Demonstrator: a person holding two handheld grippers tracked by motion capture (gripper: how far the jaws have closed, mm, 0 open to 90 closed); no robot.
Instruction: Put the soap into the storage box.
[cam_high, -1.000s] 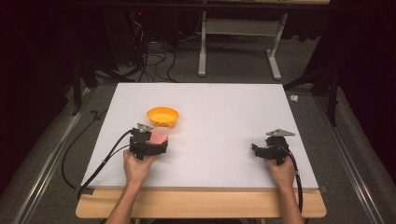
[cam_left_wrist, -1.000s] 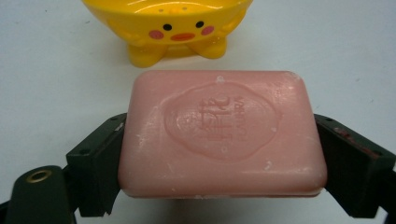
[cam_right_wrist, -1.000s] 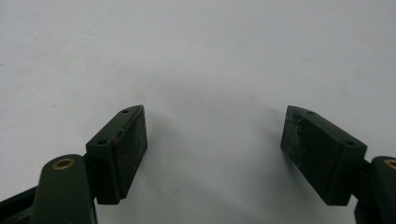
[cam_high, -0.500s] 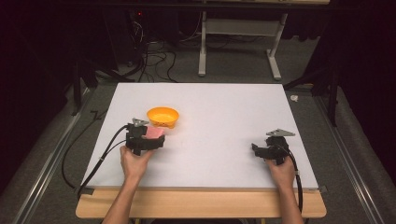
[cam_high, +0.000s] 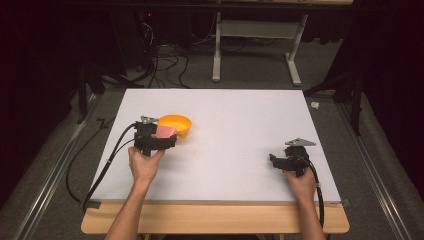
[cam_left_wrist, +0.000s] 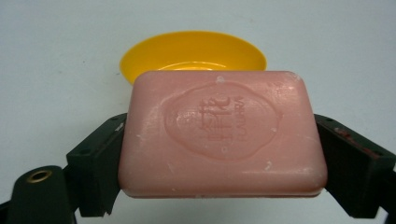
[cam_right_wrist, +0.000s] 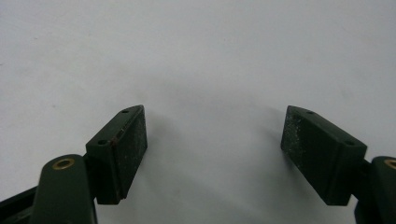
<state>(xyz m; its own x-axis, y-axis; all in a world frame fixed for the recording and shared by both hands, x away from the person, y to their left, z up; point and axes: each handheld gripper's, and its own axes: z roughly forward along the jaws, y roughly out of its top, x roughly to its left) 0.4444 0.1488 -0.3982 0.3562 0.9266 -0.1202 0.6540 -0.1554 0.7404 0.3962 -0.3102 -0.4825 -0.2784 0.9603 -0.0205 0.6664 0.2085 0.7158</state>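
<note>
One soap (cam_left_wrist: 222, 133) pinched in my left gripper (cam_high: 159, 141), mid-left of frame beside the bowl (cam_high: 181, 122); drop pending, I judge. Right gripper (cam_right_wrist: 215, 154) jaws spread, empty.

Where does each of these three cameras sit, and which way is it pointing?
High view: fixed above the person's side, facing forward and down on the white table; both forearms enter, holding left gripper and right gripper.
Left gripper view: rides that gripper, looking along its black jaws, clamped on a pink rectangular soap bar, toward the shallow orange plastic bowl.
Right gripper view: rides that gripper, jaws apart over bare table.
Shared: soap and bowl appear in the high and left gripper views.
</note>
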